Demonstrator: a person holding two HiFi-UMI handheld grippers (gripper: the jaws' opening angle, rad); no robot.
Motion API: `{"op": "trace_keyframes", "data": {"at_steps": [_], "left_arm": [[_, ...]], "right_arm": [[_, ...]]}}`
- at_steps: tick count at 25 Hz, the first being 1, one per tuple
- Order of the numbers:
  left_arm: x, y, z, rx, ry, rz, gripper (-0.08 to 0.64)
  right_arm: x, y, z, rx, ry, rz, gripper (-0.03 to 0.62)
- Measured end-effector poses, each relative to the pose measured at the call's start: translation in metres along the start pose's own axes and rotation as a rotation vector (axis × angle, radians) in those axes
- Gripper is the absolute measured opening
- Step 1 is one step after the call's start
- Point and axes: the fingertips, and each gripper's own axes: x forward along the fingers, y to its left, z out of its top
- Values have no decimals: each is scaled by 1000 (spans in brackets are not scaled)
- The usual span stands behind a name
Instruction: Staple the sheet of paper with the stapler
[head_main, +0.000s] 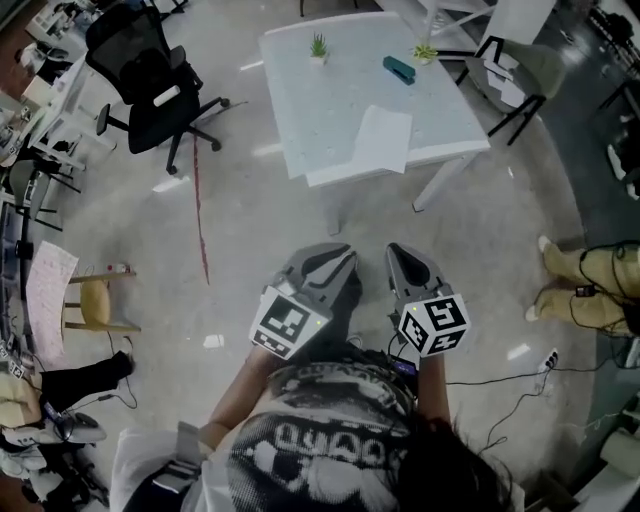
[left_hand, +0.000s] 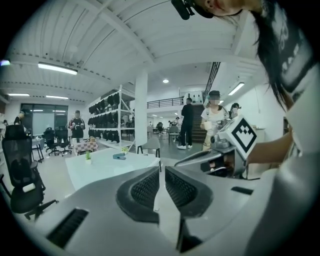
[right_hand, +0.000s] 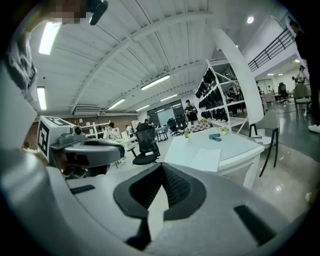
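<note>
A white sheet of paper (head_main: 385, 140) lies at the near edge of a pale table (head_main: 320, 100), partly over the rim. A teal stapler (head_main: 399, 70) rests farther back on the table. Both grippers hang side by side over the floor, well short of the table. The left gripper (head_main: 347, 252) is shut, with only a thin slit between its pads (left_hand: 162, 170), and holds nothing. The right gripper (head_main: 395, 248) is shut and empty, its pads meeting at the tips (right_hand: 161, 166). The right gripper view shows the paper (right_hand: 205, 159) and the stapler (right_hand: 215, 137) ahead. The left gripper view shows the stapler (left_hand: 119, 156).
Two small potted plants (head_main: 318, 47) (head_main: 425, 52) stand at the back of the table. A black office chair (head_main: 150, 90) stands left of it and a white chair (head_main: 515, 70) right. A yellow stool (head_main: 95, 305), floor cables and a person's legs (head_main: 590, 280) flank me.
</note>
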Motion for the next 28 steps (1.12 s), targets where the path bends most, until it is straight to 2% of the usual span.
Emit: {"op": "trace_keyframes", "data": {"at_steps": [6, 11, 19, 24, 28], "left_arm": [[63, 89, 33, 13, -26, 13, 34], [107, 145, 44, -6, -40, 15, 34], [160, 190, 46, -20, -23, -51, 34], [178, 198, 48, -23, -30, -77, 34], [184, 201, 38, -26, -4, -82, 34]], "right_arm": [[60, -49, 43, 4, 19, -37, -8], [99, -87, 62, 9, 47, -79, -8], [144, -122, 78, 28, 71, -131, -8], [150, -136, 67, 39, 117, -141, -6], [158, -143, 61, 53, 134, -133, -6]]}}
